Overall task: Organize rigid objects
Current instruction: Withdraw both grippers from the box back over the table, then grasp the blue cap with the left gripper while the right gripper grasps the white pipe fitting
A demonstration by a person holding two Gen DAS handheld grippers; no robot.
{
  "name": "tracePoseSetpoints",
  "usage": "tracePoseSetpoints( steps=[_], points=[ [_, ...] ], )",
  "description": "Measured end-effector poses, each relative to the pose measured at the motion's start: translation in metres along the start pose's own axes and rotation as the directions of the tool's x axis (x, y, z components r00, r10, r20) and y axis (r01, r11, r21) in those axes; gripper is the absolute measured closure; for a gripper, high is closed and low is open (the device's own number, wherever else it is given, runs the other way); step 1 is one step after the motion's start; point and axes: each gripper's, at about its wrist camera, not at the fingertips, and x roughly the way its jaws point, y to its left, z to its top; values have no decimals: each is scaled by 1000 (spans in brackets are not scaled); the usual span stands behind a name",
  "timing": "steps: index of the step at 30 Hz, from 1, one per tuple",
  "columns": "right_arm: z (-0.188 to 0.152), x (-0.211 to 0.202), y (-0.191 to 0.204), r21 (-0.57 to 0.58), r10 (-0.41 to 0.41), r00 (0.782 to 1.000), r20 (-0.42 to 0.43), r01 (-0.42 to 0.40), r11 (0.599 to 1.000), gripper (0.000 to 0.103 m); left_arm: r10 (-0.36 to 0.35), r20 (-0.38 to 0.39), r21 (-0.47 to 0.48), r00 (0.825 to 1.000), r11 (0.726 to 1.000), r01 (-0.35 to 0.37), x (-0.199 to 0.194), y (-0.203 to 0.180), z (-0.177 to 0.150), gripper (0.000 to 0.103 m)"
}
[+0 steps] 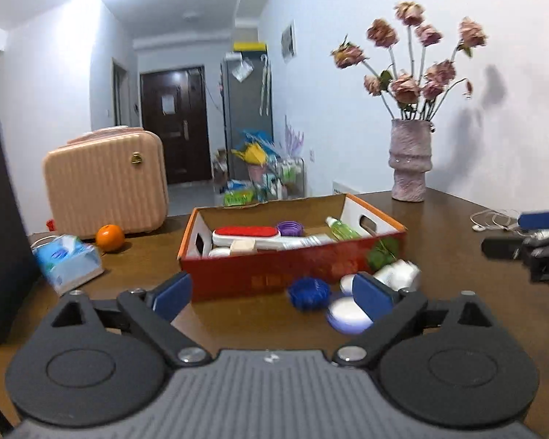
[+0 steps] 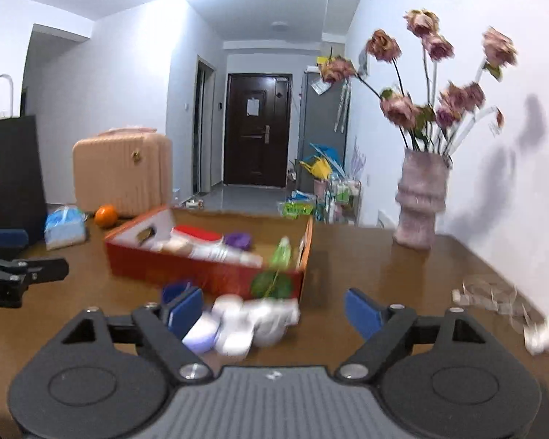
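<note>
Both grippers, left (image 1: 271, 294) and right (image 2: 274, 311), spread wide, holding nothing; loose jars (image 1: 347, 312) at one o'clock of left, nearer it, short of box (image 1: 292, 272).

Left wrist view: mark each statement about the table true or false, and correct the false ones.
1. The orange lies inside the red box. False: it sits on the table beside the pink case.
2. The purple cap is in the box. True.
3. The left gripper grips the blue cap. False: its jaws are open and empty.
4. The vase stands upright. True.
5. The green bottle lies outside the box. False: it lies inside.
</note>
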Motion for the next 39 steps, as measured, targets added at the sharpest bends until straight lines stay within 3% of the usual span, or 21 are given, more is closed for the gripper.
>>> tracePoseSetpoints(
  steps=[5,8,15,22,27,32,36,39],
  points=[
    [-57,-37,26,6,25,998,-50,-25,1000,17,-39,2,-21,999,999,39,-54,-21,-58,6],
    [-73,-49,34,4,51,996,-73,-51,999,17,-60,-35,28,998,998,60,-65,-30,-77,6],
    [-78,-57,40,4,63,996,-64,-63,998,18,-23,-58,9,998,1000,24,-66,-32,-78,6],
    [-70,-31,31,30,68,993,-93,-66,997,21,24,-93,-10,995,1000,-25,-45,-21,-71,6],
    [-53,14,24,20,50,993,-108,-48,999,24,-2,-79,12,997,1000,3,-3,-11,-52,9],
    [-29,74,5,68,33,992,-122,-25,997,30,-74,-109,-23,991,997,72,70,-10,-23,16],
    [-17,122,-7,88,34,990,-137,-22,996,34,-158,-180,-72,971,986,147,134,-12,-8,18],
    [-16,153,-14,122,60,983,-171,-40,992,40,-179,-209,-105,961,981,160,172,-11,-6,23]
  ],
)
